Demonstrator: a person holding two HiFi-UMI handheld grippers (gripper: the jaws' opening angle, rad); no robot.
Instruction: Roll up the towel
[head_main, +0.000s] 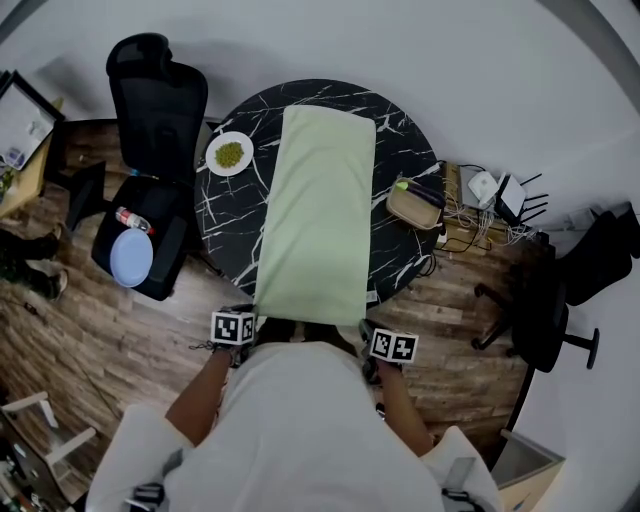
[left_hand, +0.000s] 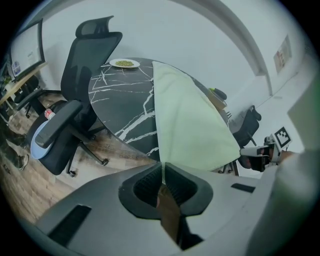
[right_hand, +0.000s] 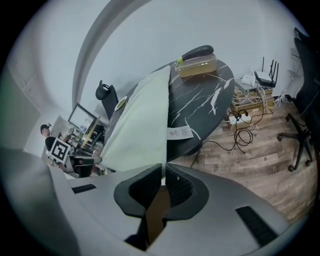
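1. Reading the print first: a white care tag (right_hand: 179, 133) is sewn to the towel's (head_main: 318, 215) long edge on the side of the right gripper (right_hand: 163, 170). It lies on the table (head_main: 405, 150) close to the near rim and carries a small logo and lines of print, too small to read. The only other markings are the black-and-white square markers on each gripper's cube.
2. The towel is plain pale green, a long smooth rectangle with no pattern, spread out flat and not rolled.
3. Its long axis runs straight away from the person, across the middle of the round, black, white-veined table. The far short edge lies just inside the table's far rim, and the near short edge reaches past the near rim.
4. The left gripper (left_hand: 163, 167) is clenched on the towel's near left corner, with the thin cloth pinched between its ribbed pads.
5. The right gripper is clamped the same way on the near right corner.
6. From the table's near rim the cloth spans the gap to both sets of jaws, with the near edge stretched between them.
7. A white plate (head_main: 230, 153) of green food sits left of the towel by the table's far-left rim. A tan case (head_main: 415, 205) sits right of the towel near the right rim, and neither touches the cloth.
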